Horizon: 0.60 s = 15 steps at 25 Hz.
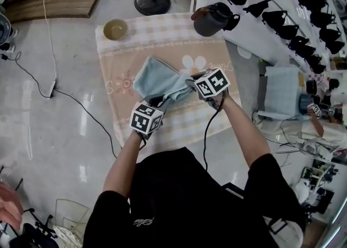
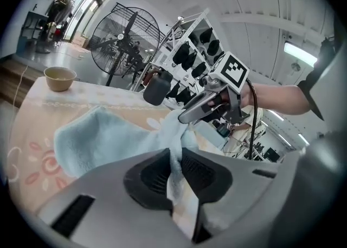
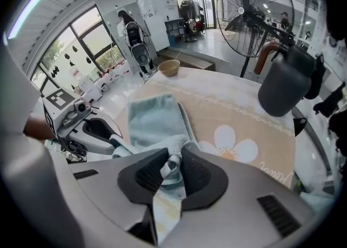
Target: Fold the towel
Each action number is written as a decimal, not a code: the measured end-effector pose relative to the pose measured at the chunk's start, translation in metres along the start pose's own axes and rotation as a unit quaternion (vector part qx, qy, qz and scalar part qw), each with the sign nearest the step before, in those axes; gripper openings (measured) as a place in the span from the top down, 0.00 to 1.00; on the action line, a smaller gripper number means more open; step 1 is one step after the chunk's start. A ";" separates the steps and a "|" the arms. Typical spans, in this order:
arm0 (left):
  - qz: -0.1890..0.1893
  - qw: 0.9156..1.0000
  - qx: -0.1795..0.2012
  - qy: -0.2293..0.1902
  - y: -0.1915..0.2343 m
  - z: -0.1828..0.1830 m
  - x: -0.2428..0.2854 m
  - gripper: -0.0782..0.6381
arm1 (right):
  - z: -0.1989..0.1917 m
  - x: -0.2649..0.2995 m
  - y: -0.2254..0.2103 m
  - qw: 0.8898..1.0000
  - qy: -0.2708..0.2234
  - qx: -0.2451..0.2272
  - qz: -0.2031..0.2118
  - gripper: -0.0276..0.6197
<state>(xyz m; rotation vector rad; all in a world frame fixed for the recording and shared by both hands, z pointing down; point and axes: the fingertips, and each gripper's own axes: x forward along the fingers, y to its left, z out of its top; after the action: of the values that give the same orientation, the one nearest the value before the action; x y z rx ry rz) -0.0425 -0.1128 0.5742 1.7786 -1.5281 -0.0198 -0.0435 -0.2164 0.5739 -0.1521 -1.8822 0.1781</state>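
Head view: both forearms reach forward, with the left gripper (image 1: 158, 102) and the right gripper (image 1: 191, 85) near each other. The towel (image 1: 157, 78) lies lengthwise ahead of them on the tablecloth (image 1: 162, 35).

Left gripper view: its jaws pinch a towel corner.

Right gripper view: its jaws pinch a bunched edge.

overhead head view; gripper views near towel (image 1: 154, 78)

Only legible text you've got: a cursive word on the tablecloth (image 3: 276, 179) in the right gripper view, looks like "flower", first letter unclear. Script logo on your black shirt (image 1: 142, 221): too small to read.
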 end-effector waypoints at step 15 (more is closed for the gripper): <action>0.024 0.996 -0.069 -0.052 0.067 0.030 -0.048 0.81 | 0.085 0.026 0.025 0.999 0.010 -0.030 -0.001 0.85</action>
<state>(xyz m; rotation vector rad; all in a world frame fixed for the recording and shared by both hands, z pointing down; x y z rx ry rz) -0.1263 -0.0863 0.5685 1.6531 -1.6038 -0.1925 -0.1325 -0.1907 0.5670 -0.1935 -1.8679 0.1179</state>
